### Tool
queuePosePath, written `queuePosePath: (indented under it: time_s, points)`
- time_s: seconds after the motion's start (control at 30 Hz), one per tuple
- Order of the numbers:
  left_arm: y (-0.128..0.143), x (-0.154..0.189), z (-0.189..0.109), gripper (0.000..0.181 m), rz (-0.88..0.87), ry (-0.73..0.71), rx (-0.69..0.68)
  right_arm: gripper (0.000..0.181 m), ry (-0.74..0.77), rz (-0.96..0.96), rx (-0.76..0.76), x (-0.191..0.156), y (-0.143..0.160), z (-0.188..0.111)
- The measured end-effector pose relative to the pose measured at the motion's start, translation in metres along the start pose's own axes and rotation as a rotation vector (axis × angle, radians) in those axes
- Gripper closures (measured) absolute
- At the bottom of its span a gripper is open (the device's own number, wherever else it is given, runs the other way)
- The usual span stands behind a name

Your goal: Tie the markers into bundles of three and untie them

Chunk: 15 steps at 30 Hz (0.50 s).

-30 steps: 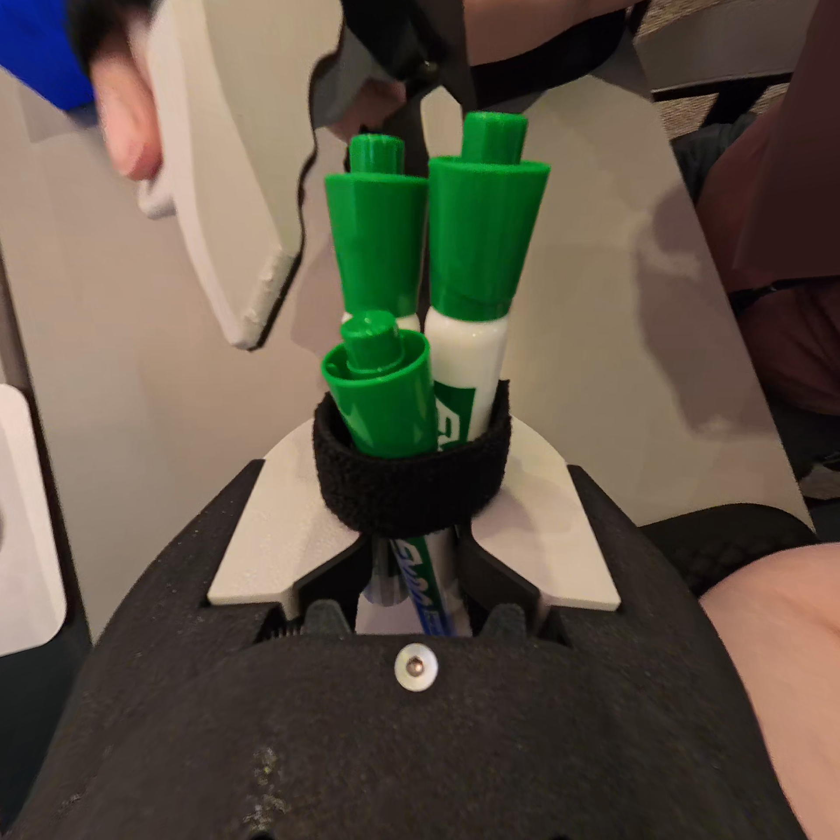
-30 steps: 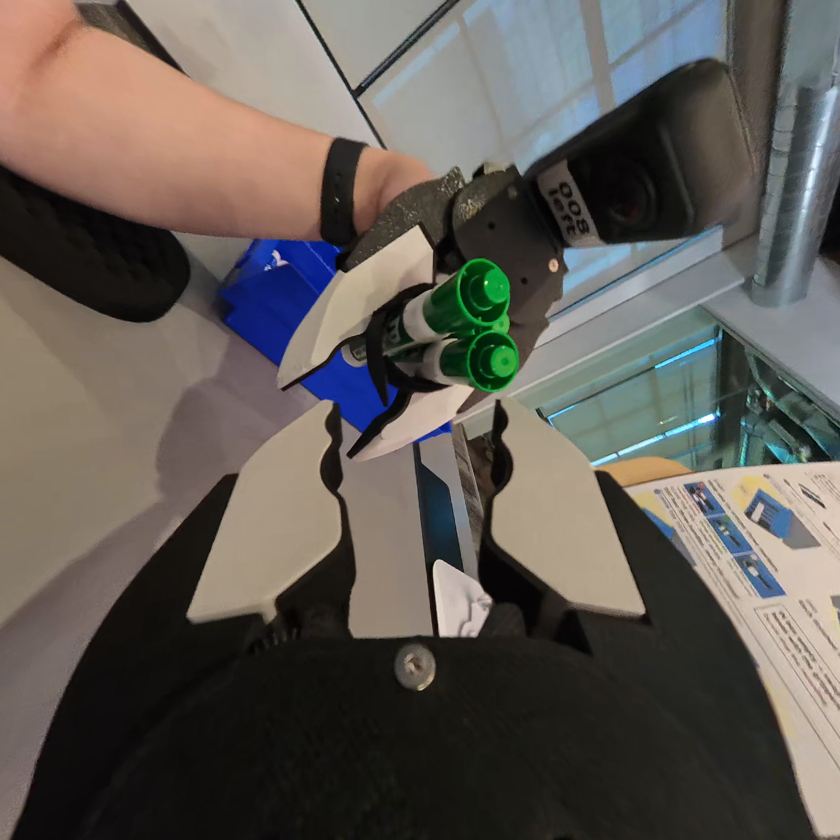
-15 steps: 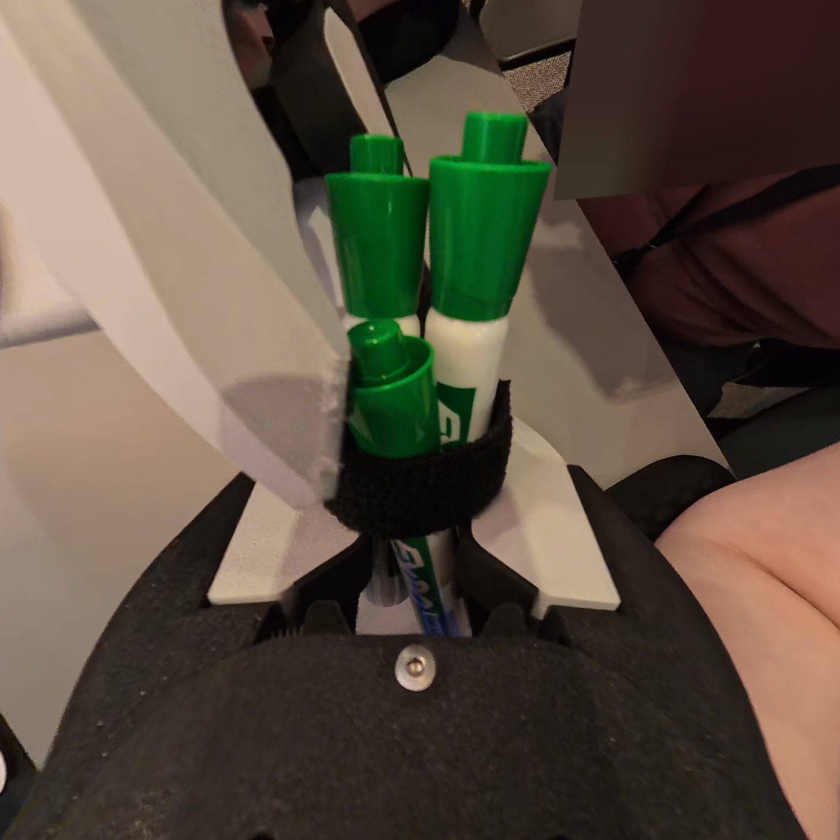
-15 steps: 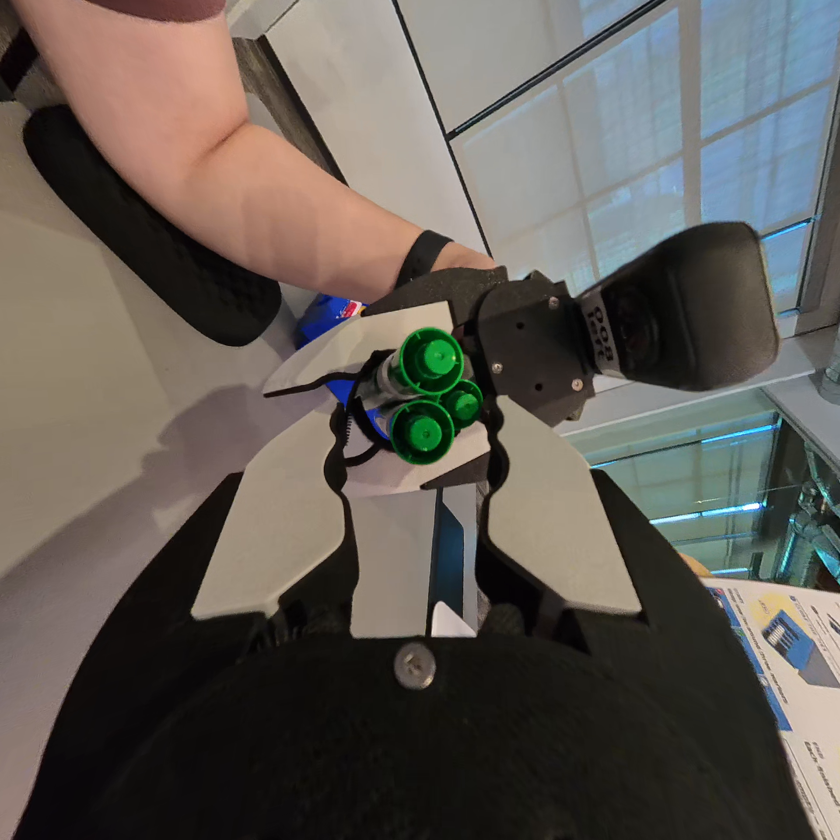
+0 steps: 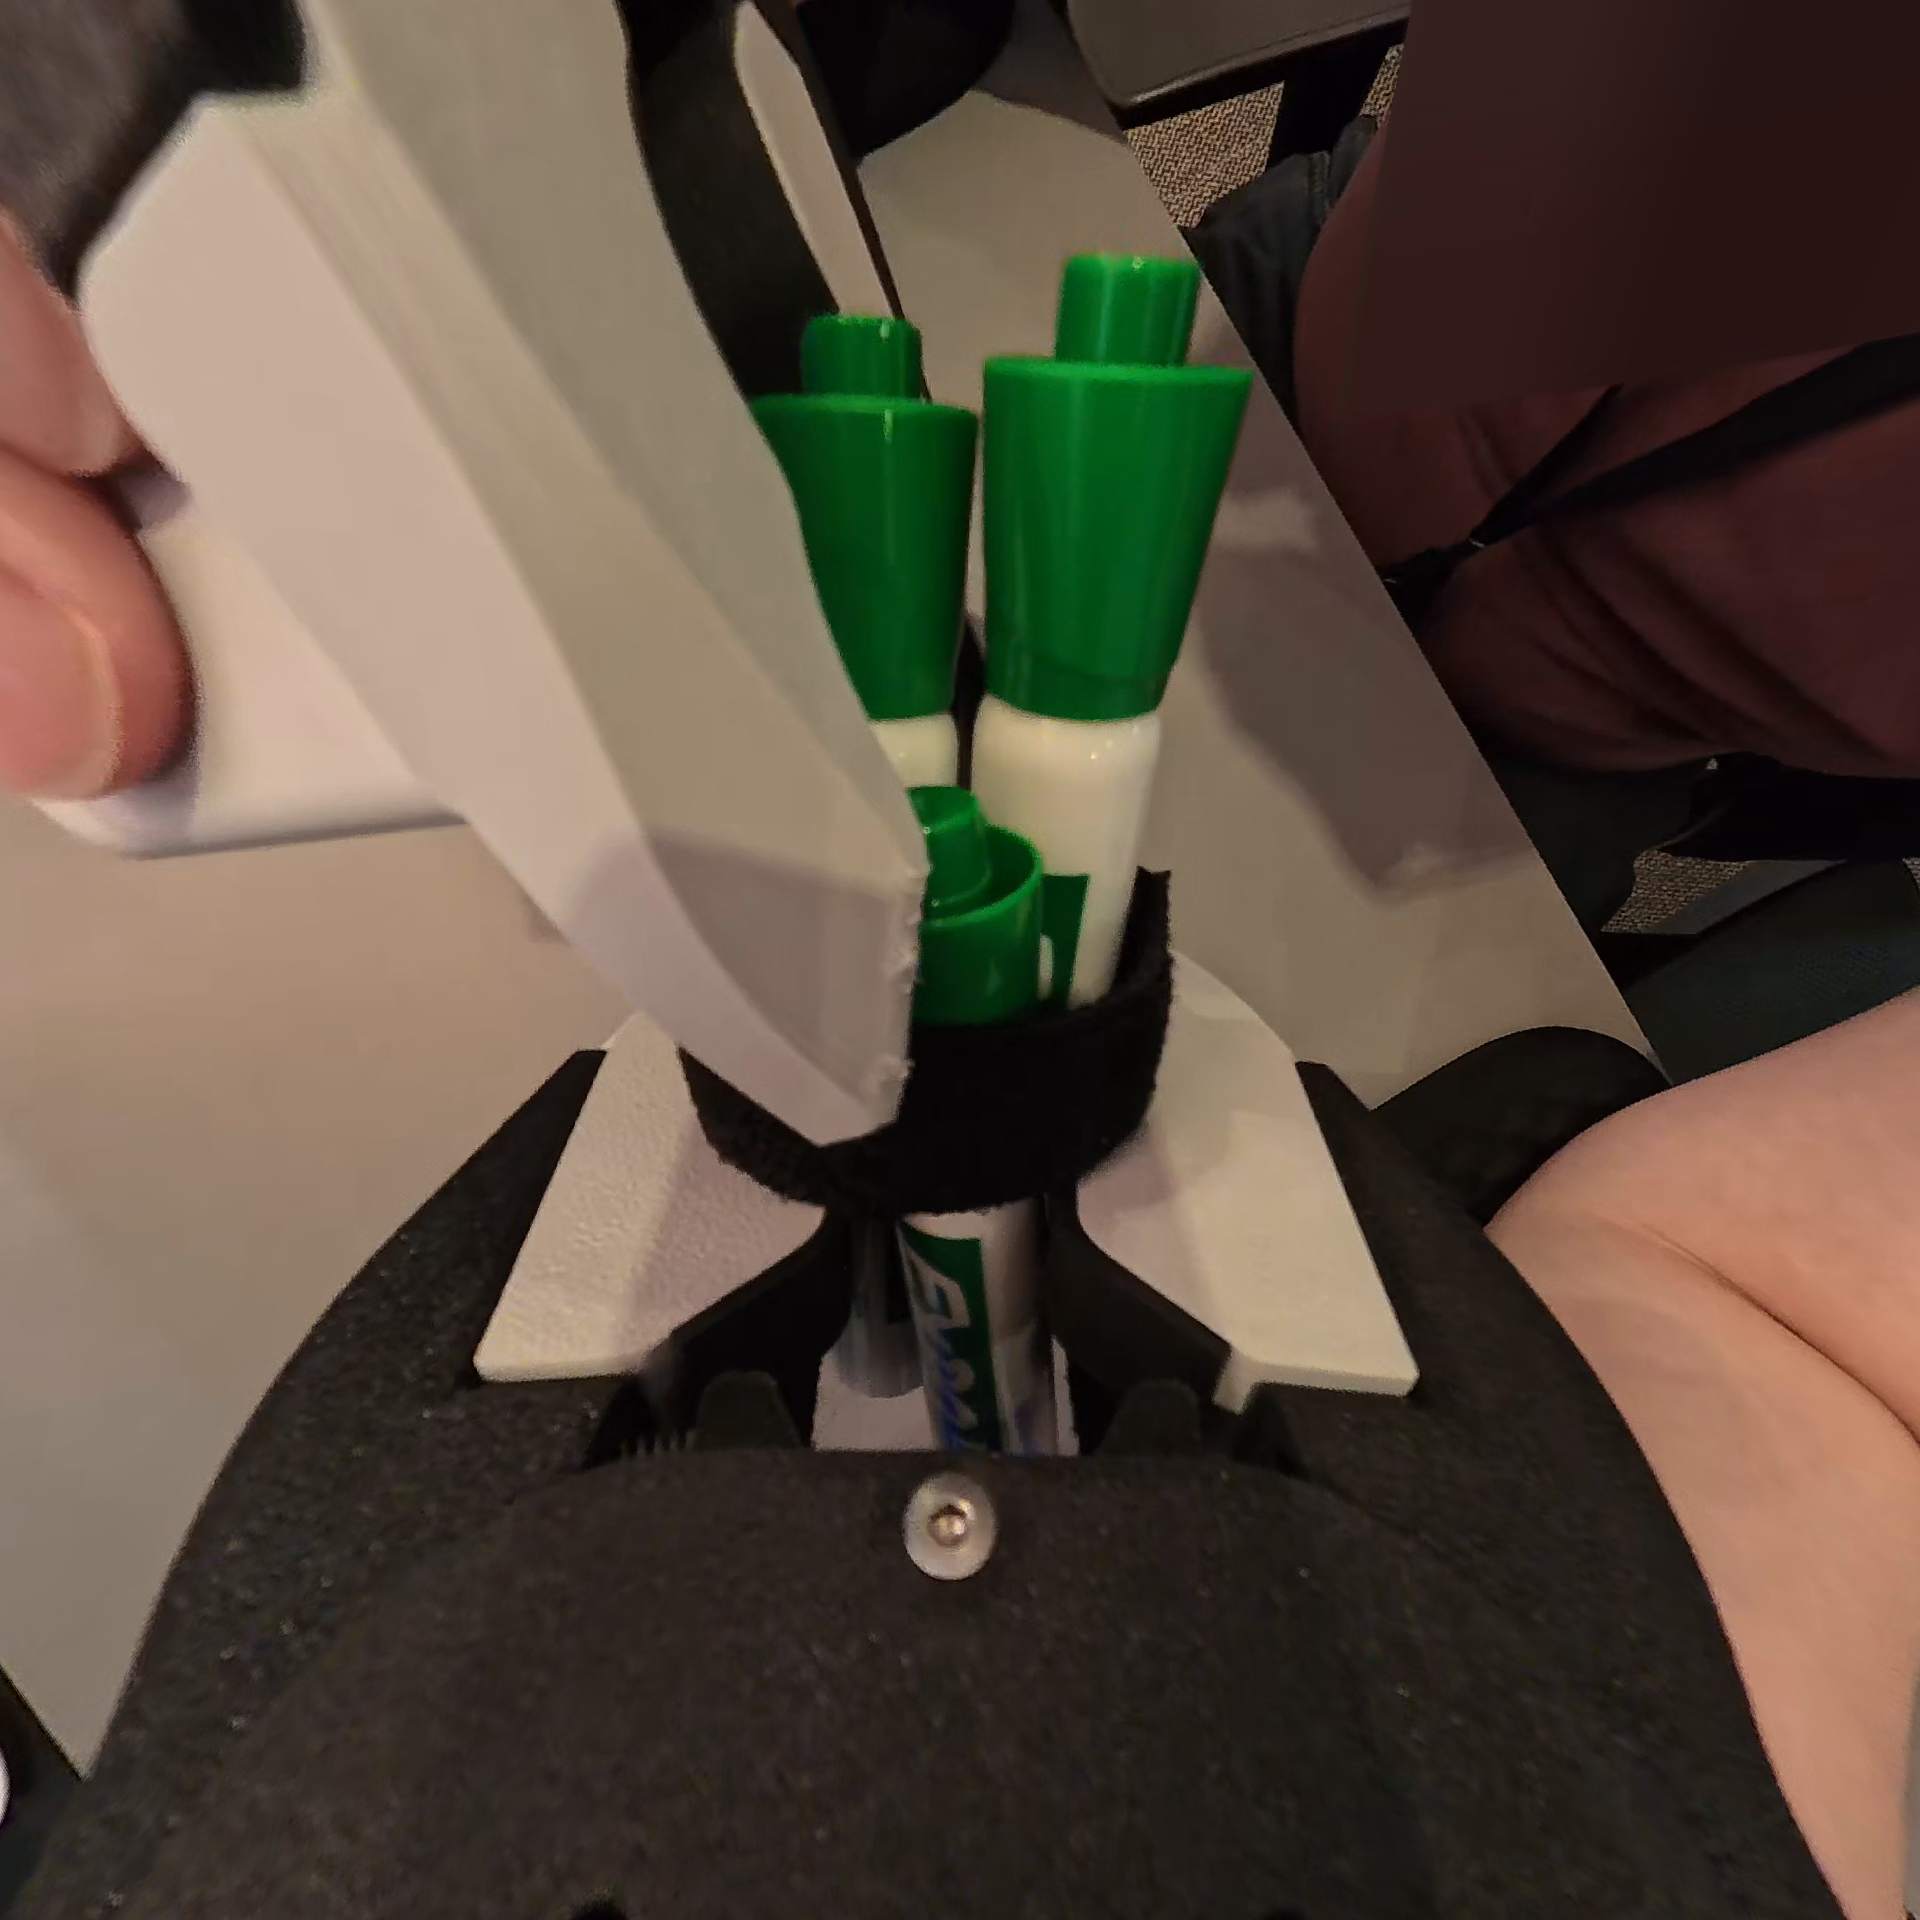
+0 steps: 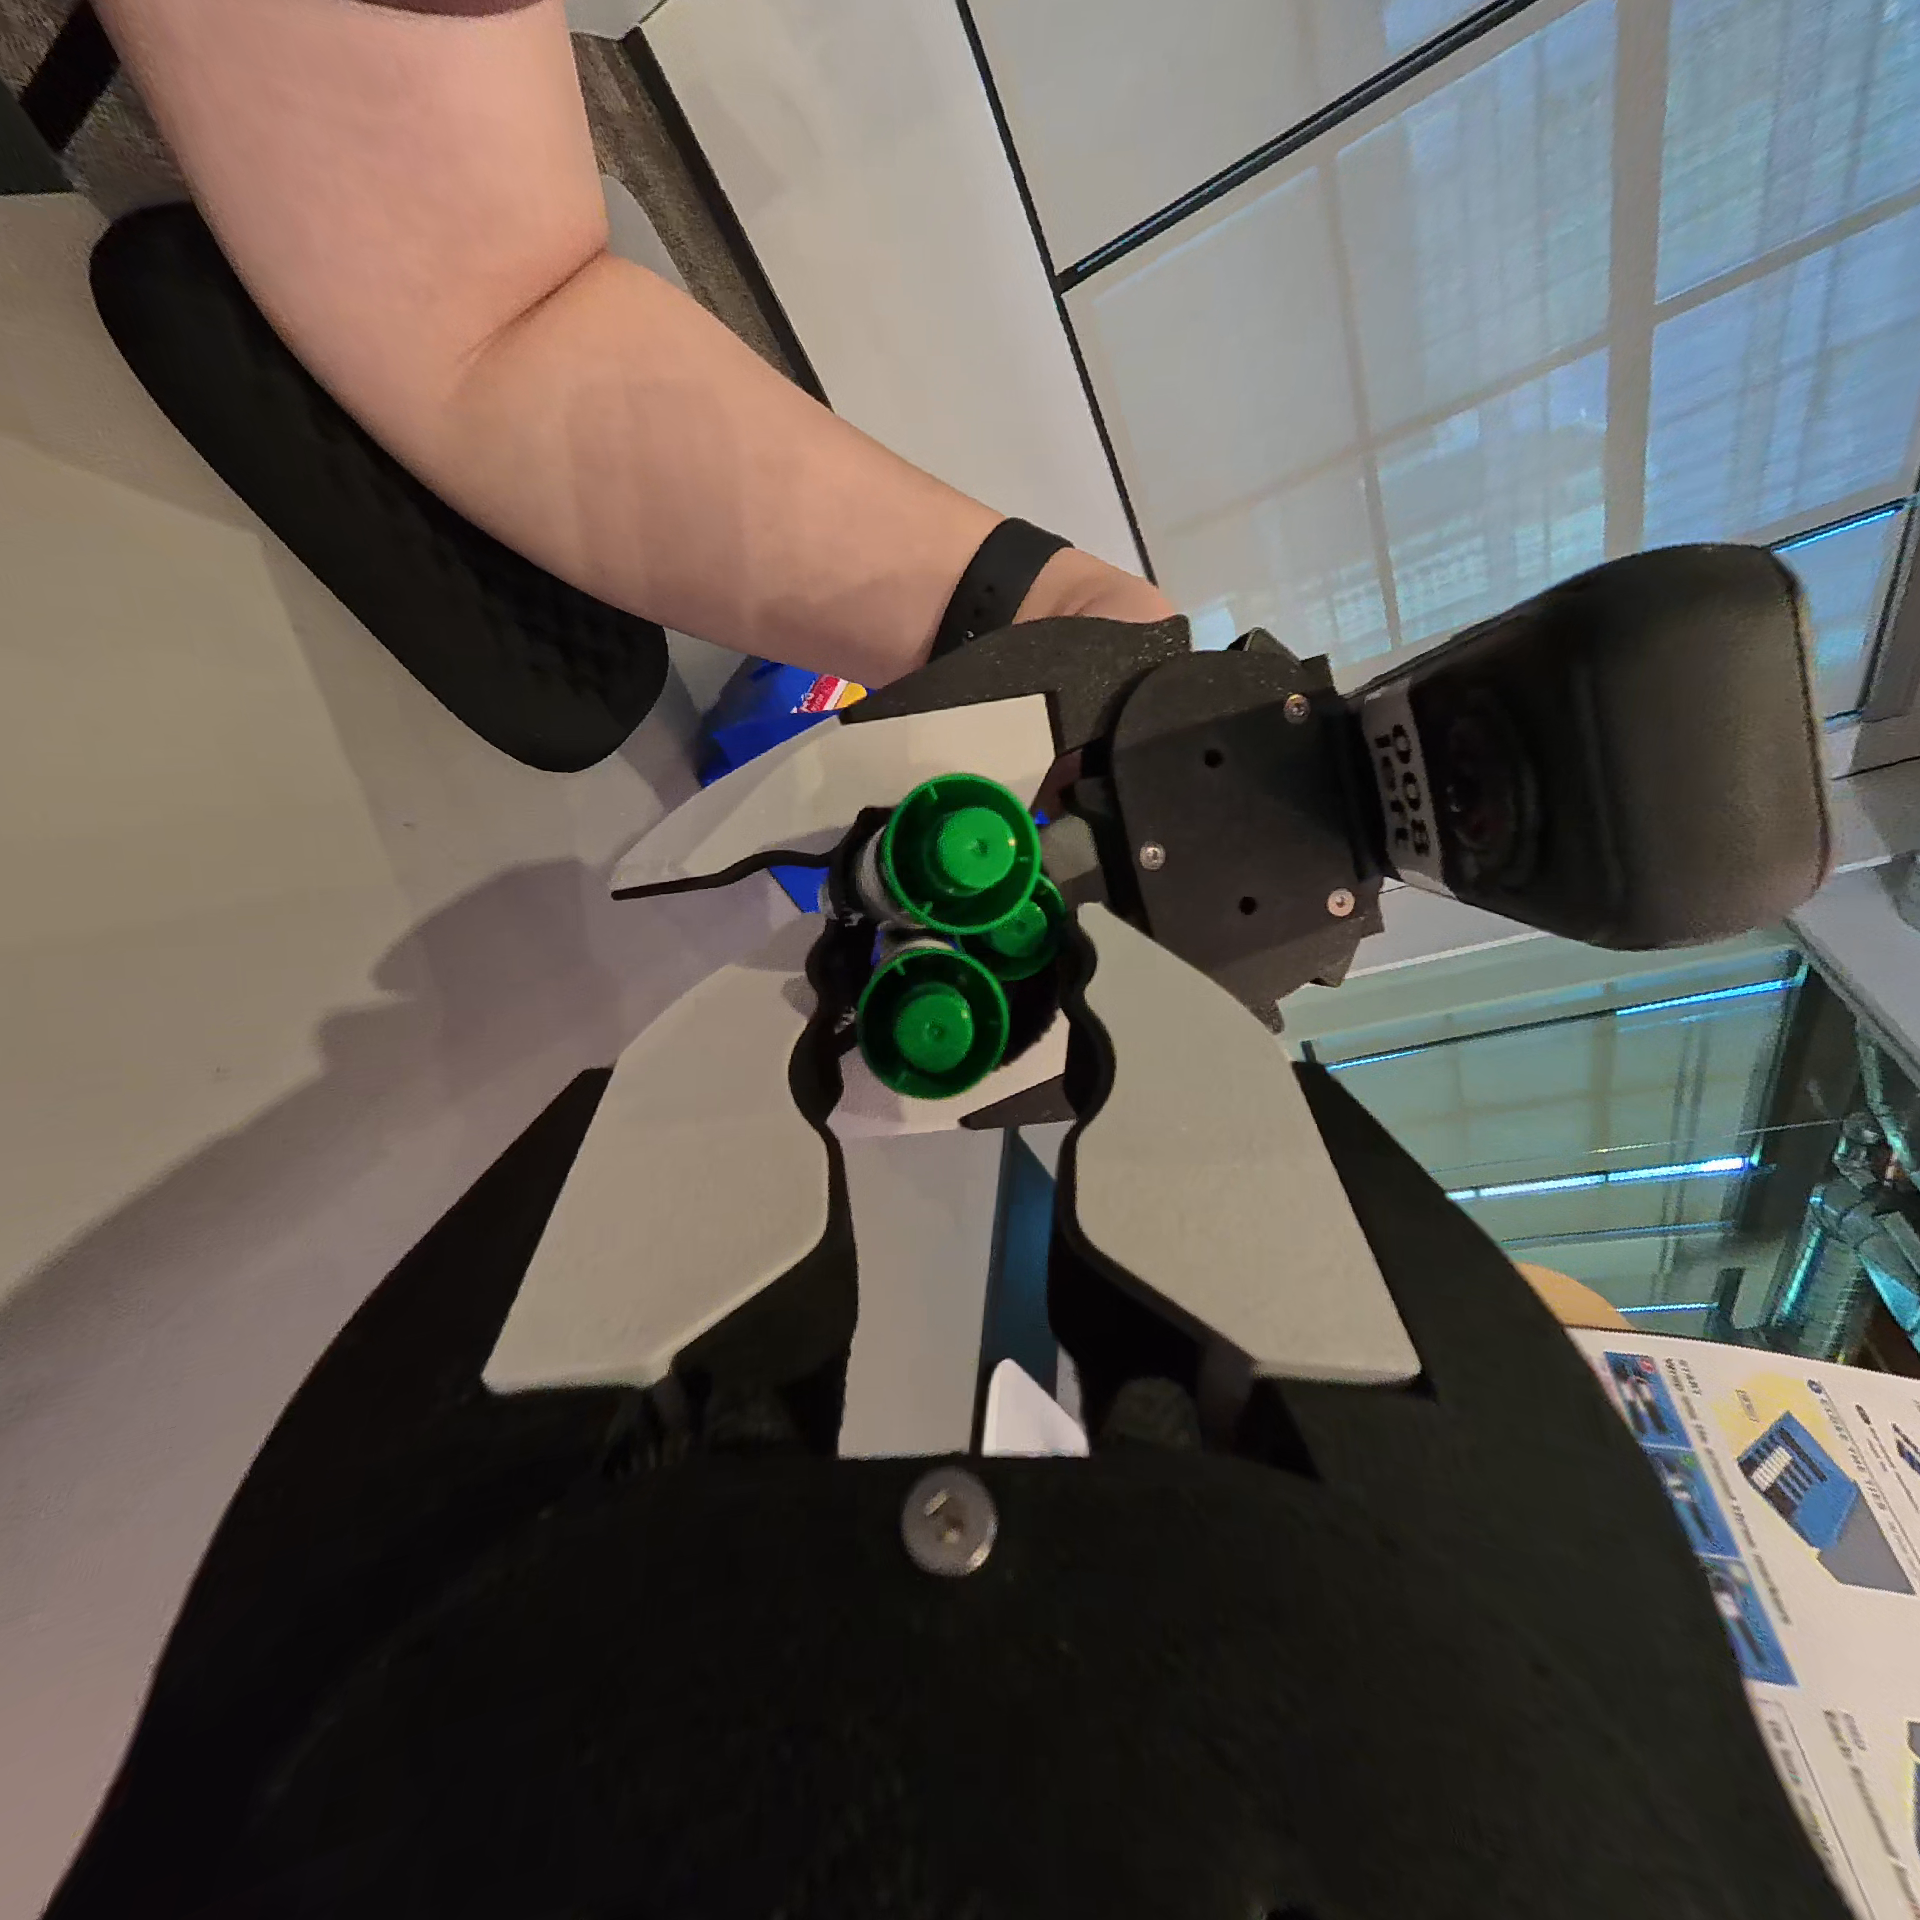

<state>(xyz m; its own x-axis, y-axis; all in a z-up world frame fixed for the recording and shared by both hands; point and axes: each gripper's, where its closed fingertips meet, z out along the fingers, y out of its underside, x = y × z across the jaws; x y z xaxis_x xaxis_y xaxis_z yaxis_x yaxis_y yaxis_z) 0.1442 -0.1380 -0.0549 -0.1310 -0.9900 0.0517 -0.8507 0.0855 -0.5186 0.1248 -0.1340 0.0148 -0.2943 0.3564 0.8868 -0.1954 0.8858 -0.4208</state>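
Three green-capped markers (image 5: pixel 1101 582) are bound by a black fabric strap (image 5: pixel 1029 1101). My left gripper (image 5: pixel 940 1091) is shut on the bundle at the strap, caps pointing away from it. In the right wrist view the markers (image 6: pixel 956 852) point cap-first at the camera. My right gripper (image 6: pixel 925 977) is open, with its fingertips on either side of the caps. In the left wrist view one right finger (image 5: pixel 582 665) lies against the bundle's left side and touches the strap. The other right finger is mostly hidden behind the markers.
A grey table (image 5: pixel 208 1195) lies below. A person's forearm (image 6: pixel 623 468) with a black wristband holds the left gripper. A black padded armrest (image 6: pixel 364 488), a blue box (image 6: pixel 758 707) and a printed sheet (image 6: pixel 1766 1507) are nearby. The person's torso (image 5: pixel 1610 468) is at right. From the left gripper's tips to the black padded armrest (image 6: pixel 364 488) is close to 20 cm. It turns up in the left wrist view (image 5: pixel 1469 1153) as well.
The right gripper has closed in on the bundle, from apart to open fingers straddling the caps. The left gripper turned the bundle cap-first toward the right camera and stayed shut.
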Motion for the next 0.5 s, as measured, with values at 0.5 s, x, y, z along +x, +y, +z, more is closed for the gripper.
queuePosePath:
  time_s: [0.5]
  points:
    - [0.0044,-0.0021,0.0012,0.14,-0.018,-0.005,-0.023,0.142,-0.03,0.046,-0.026,-0.003,0.0034,0.0012]
